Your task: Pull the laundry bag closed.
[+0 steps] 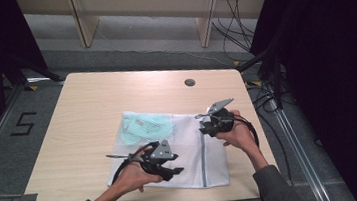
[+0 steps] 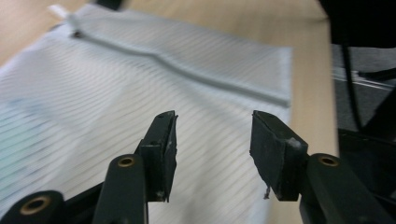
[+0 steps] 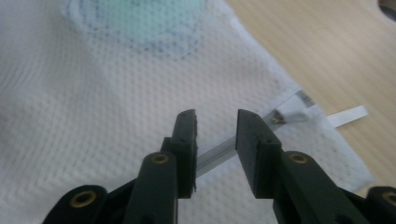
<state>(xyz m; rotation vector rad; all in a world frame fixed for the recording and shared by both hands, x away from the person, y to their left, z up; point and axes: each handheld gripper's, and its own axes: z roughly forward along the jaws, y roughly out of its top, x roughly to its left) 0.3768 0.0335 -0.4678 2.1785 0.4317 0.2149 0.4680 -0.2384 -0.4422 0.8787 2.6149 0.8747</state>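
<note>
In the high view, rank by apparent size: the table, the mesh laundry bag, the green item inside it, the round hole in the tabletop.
1. table
2. mesh laundry bag
3. green item
4. round hole

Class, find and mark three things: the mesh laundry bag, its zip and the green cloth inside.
Mesh laundry bag (image 1: 184,152): high view, middle of its white mesh.
Zip (image 1: 203,163): high view, mid-length.
Green cloth (image 1: 144,126): high view, its centre.

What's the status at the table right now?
Left gripper open above mesh bag. Right gripper open over zipper. Green item inside bag.
</note>
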